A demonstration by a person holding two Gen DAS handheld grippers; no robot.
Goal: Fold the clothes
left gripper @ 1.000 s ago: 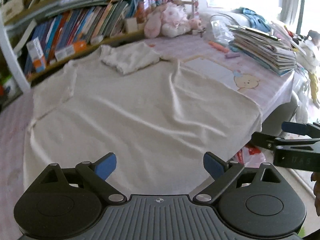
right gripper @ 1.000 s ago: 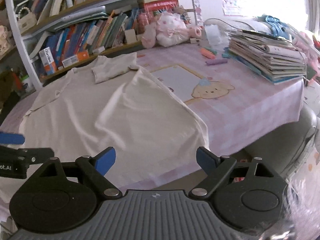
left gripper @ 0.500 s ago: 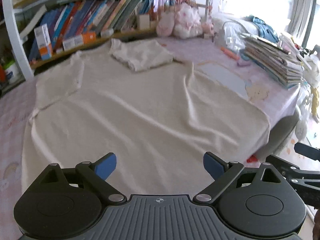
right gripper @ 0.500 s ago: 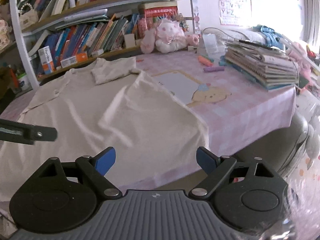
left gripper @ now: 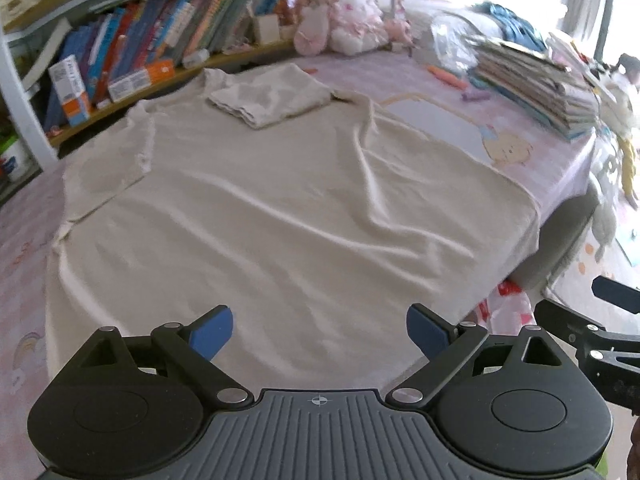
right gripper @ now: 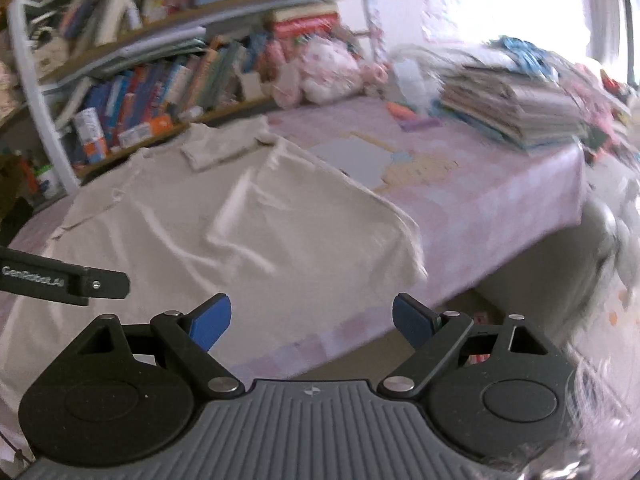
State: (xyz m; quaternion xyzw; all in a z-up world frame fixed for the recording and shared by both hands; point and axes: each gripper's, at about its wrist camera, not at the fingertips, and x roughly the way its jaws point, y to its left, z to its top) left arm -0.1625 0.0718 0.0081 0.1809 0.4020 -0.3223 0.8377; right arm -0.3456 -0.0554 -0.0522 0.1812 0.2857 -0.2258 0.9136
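A cream garment (left gripper: 260, 216) lies spread flat on the pink-covered table (left gripper: 560, 184), with its far sleeve folded into a small pad (left gripper: 268, 98) near the collar. My left gripper (left gripper: 318, 330) hovers open above the garment's near hem, nothing between its blue pads (left gripper: 210, 330). In the right wrist view the same garment (right gripper: 248, 232) lies ahead and left, blurred by motion. My right gripper (right gripper: 312, 322) is open and empty above the table's near edge, close to the garment's near right corner (right gripper: 404, 248). Each gripper shows at the edge of the other's view.
A bookshelf (left gripper: 160, 52) full of books lines the far side. Pink plush toys (left gripper: 344, 28) sit at the back. A stack of books (left gripper: 532, 84) and crayons (left gripper: 448, 76) occupy the table's right part. A grey chair (left gripper: 560, 240) stands beyond the table's right edge.
Both grippers have risen and tilted, so the table now sits lower in each view. The garment has not moved. Both stay open.
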